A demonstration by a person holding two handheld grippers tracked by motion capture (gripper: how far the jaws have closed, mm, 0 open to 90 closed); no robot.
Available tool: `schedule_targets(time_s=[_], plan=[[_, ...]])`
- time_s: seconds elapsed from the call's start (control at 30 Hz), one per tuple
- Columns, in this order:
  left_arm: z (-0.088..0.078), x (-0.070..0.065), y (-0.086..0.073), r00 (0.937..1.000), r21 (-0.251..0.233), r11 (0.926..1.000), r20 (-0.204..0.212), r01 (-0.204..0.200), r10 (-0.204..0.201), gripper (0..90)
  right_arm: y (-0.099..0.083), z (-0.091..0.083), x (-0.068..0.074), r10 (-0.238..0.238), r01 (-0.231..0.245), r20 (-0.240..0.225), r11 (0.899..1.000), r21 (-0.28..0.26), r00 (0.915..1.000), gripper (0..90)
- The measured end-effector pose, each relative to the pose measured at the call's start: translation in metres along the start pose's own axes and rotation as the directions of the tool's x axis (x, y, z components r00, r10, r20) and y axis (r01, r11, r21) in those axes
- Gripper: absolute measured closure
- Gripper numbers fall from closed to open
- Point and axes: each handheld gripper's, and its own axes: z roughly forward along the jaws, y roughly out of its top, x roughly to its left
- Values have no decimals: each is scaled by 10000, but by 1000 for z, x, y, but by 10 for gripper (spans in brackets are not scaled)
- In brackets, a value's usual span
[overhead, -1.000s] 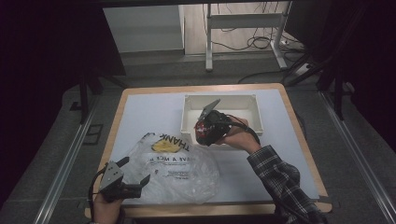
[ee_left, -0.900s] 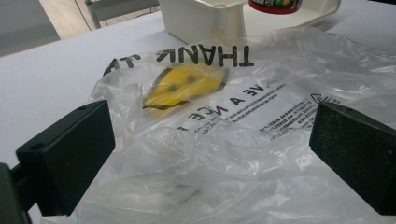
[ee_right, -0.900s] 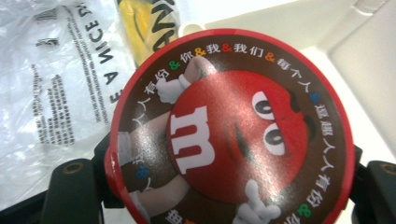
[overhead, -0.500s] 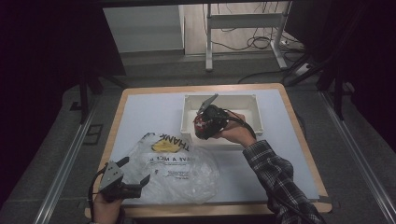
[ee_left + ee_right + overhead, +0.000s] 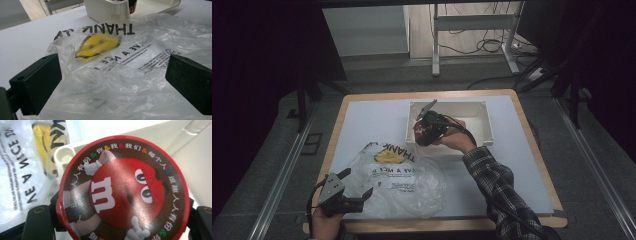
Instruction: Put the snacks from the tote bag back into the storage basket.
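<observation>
R gripper [image 5: 424,134] shifted left w/ candy tub [image 5: 122,188] clamped; L gripper [image 5: 343,192] open

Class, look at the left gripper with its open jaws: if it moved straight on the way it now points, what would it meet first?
Most likely the clear plastic bag, which lies crumpled directly ahead of the left gripper, between its open jaws. Beyond the bag stands the white tray, though how far off is hard to judge.

we see a round tub [image 5: 123,188] with a red rim, brown band of multicoloured characters and a red cartoon face with a white m; a clear plastic bag [image 5: 404,182] printed in black letters with a yellow smiley; a white bin [image 5: 484,120]; a pale grey-white table [image 5: 362,120] edged in wood.
</observation>
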Motion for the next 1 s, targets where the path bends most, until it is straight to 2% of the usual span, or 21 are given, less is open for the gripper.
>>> schedule_targets(time_s=[0.23,0.47,1.0], plan=[[0,0,0,10000,-20,10000,-23,32,-32,4,-2,18,-8,122,-122,-14,9999,50,9999,257],[-1,1,0,10000,-53,10000,-26,82,-82,4,-2,27,-12,187,-187,-13,9998,34,9998,257],[-1,1,0,9999,-77,9999,-10,115,-115,4,2,38,-13,24,-23,-16,9999,113,10000,257]])
